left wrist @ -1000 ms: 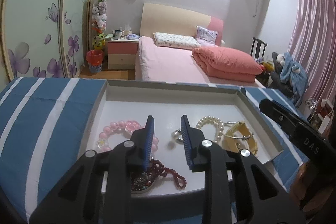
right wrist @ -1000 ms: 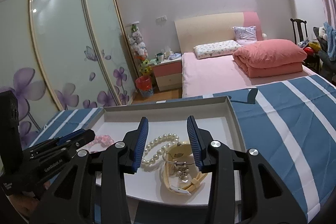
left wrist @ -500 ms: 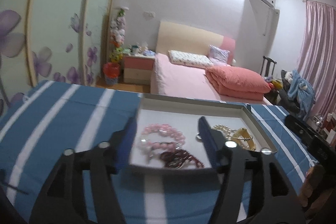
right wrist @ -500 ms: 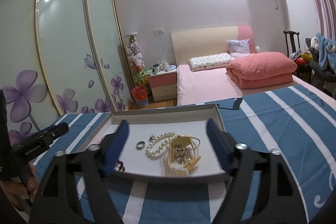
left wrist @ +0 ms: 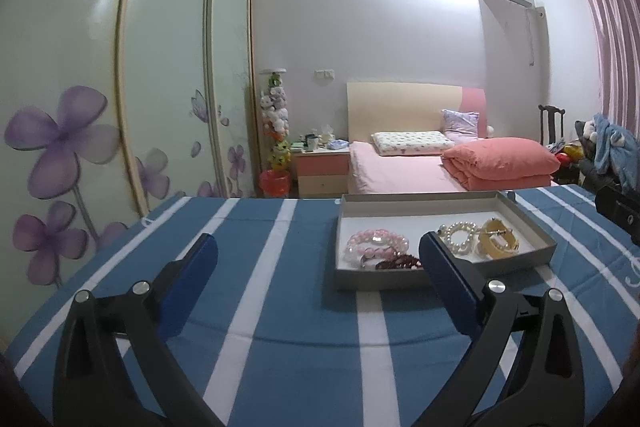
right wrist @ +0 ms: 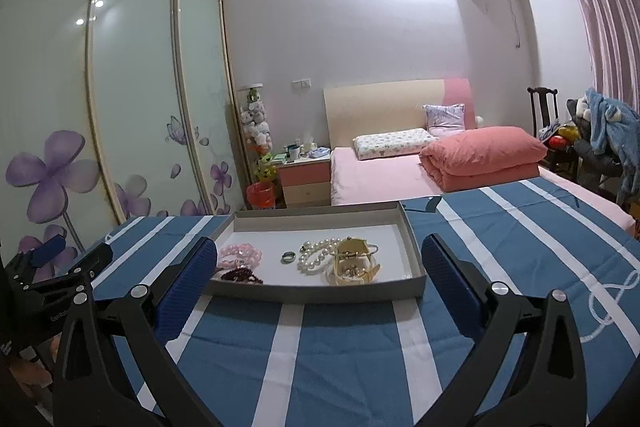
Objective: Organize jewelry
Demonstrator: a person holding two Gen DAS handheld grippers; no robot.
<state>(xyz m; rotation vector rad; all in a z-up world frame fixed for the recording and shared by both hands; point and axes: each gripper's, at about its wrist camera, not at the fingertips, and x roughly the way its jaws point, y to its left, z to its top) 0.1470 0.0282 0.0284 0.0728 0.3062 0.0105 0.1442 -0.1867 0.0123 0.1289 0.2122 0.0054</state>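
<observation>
A shallow grey tray [left wrist: 400, 283] [right wrist: 320, 293] with a white floor lies on the striped cloth. In it are a pink bead bracelet [left wrist: 376, 241] [right wrist: 240, 251], a dark red bead string [left wrist: 400, 261] [right wrist: 240, 275], a pearl bracelet [left wrist: 460, 237] [right wrist: 316, 255], a cream and gold band [left wrist: 500, 242] [right wrist: 352, 265] and a small ring [right wrist: 288, 257]. My left gripper [left wrist: 318, 247] hovers short of the tray and left of it, jaws opening wide, nothing between them. My right gripper [right wrist: 319, 247] faces the tray's near wall, jaws also opening, holding nothing.
A blue and white striped cloth [left wrist: 280, 327] covers the work surface. Beyond it stand a pink bed [right wrist: 380, 179], a nightstand [right wrist: 306, 183], sliding wardrobe doors [right wrist: 132, 107] on the left and a cluttered chair [right wrist: 592, 147] on the right.
Both grippers have drawn back from above the tray and their jaws have spread from nearly shut to wide. The tray now sits farther off, right of centre in the left wrist view.
</observation>
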